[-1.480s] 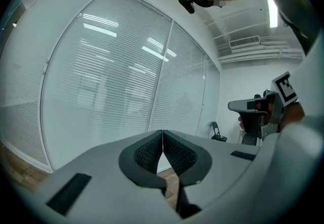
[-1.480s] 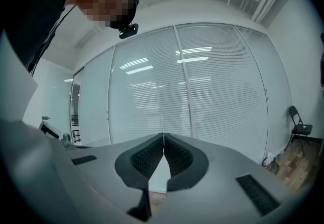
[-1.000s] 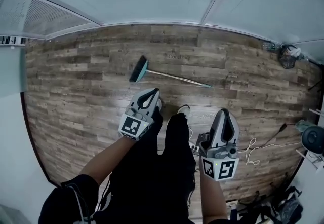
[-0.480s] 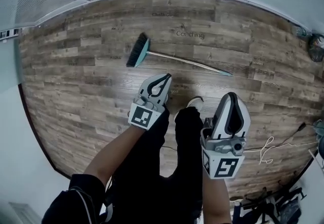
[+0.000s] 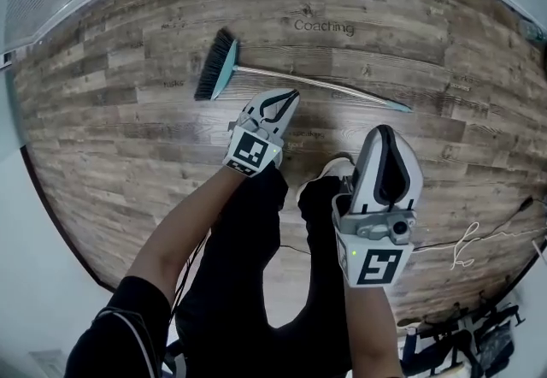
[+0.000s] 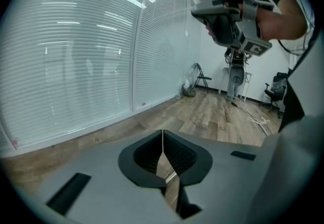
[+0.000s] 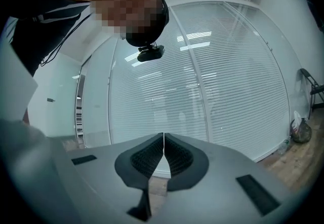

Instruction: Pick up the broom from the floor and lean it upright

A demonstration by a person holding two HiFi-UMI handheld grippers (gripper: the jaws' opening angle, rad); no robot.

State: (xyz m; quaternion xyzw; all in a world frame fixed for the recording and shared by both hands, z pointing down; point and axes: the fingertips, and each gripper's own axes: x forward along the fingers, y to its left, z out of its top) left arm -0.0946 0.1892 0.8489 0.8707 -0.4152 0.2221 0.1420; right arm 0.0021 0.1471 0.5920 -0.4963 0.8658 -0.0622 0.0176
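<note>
Wood-plank floor (image 5: 102, 145), white cable (image 5: 472, 238) at its right, slatted blinds (image 7: 228, 86), possibly a bin (image 7: 299, 131) in the corner

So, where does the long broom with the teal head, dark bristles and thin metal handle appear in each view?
Head view: the broom lies flat on the wood-plank floor, upper centre, brush head at the left.
Left gripper view: not in it.
Right gripper view: not in it.
Shared landmark: the wood-plank floor, right of centre in the left gripper view and at the lower right edge in the right gripper view.
</note>
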